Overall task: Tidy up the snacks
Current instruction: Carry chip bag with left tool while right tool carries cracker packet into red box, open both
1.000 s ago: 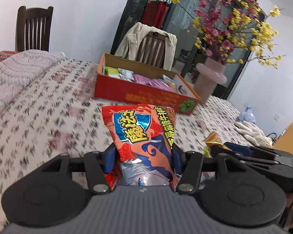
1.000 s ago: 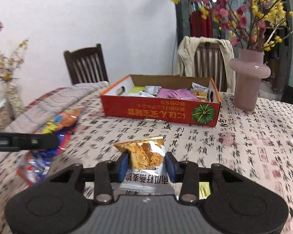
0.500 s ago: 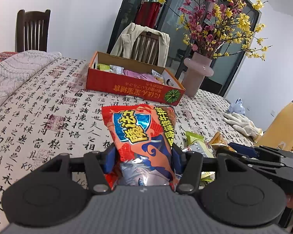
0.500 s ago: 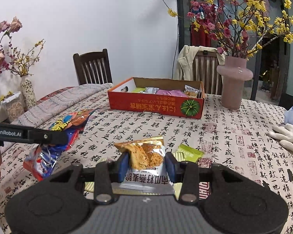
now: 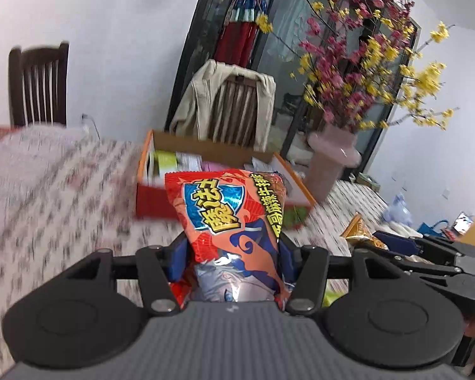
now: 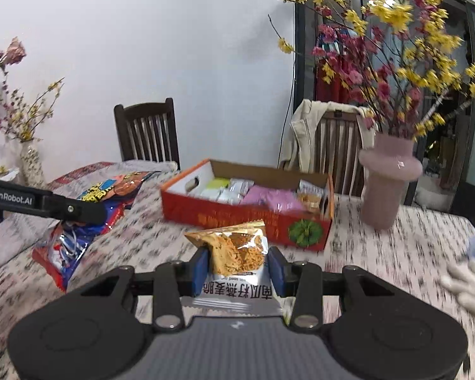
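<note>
Your left gripper [image 5: 232, 261] is clamped on a red chip bag [image 5: 228, 221], held up above the patterned tablecloth [image 5: 53, 209] with the red cardboard box [image 6: 247, 218] just beyond it. Your right gripper [image 6: 237, 269] pinches a small golden snack packet [image 6: 234, 247] (its clear window shows crunchy bits), also lifted off the table. The box already holds several packets and stands beside a pink vase [image 6: 386, 183].

You are working in a home dining room: a clothed table [image 6: 380, 253], wooden dining chairs [image 6: 147, 133], a jacket [image 5: 202, 101] over one chair at frame centre, a pink flower vase [image 6: 386, 183] at right.
</note>
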A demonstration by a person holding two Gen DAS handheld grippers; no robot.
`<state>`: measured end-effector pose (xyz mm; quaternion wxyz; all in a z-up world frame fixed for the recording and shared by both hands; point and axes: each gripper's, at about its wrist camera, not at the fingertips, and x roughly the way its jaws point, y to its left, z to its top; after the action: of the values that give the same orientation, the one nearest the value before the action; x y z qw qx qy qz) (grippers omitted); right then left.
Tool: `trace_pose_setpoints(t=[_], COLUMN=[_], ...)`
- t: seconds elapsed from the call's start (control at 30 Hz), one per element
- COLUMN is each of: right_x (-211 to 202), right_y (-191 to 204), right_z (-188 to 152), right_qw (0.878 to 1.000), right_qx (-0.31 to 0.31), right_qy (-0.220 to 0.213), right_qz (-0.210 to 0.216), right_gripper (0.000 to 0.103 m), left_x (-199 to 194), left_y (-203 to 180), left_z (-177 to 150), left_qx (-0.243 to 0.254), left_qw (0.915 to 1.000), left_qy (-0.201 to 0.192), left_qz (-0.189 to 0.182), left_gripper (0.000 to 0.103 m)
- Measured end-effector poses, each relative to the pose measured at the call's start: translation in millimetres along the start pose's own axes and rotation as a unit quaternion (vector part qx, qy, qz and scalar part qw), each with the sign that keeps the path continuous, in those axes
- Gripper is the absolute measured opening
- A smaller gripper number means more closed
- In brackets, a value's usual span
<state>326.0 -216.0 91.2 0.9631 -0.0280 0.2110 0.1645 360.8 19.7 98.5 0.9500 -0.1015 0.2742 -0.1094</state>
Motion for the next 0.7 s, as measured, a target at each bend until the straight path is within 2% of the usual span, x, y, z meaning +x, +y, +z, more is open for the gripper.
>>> trace_pose_setpoints(t=[0.27,0.33,0.4,0.53,0.7], right_x=[99,135,177,247,315], right_y=[-28,-37,-44,-54,-61], right_z=[69,84,95,98,84], right_qw=[1.0,1.0,0.999,0.997,0.99], right_qx=[-0.003,0.009,0.016,0.029,0.059], right_qy=[-0.013,0.001,0.025,0.068,0.123], right_qz=[0.004,0.009,0.011,0.015,0.036], right_gripper=[0.04,0.04,0.04,0.04,0.04], left_x=[91,116,136,182,250], left_y=[13,14,17,24,42], left_z=[76,91,103,118,114], left_qx=[0.005,0.005,0.016,0.019,-0.005], left_qw=[0.9998,0.9996,0.9992,0.9995,0.9995], left_qy=[-0.021,-0.024,-0.033,-0.02,0.031], left_qz=[-0.004,0.012,0.013,0.013,0.005], left_gripper=[0.057,0.057,0.057,0.057,0.057])
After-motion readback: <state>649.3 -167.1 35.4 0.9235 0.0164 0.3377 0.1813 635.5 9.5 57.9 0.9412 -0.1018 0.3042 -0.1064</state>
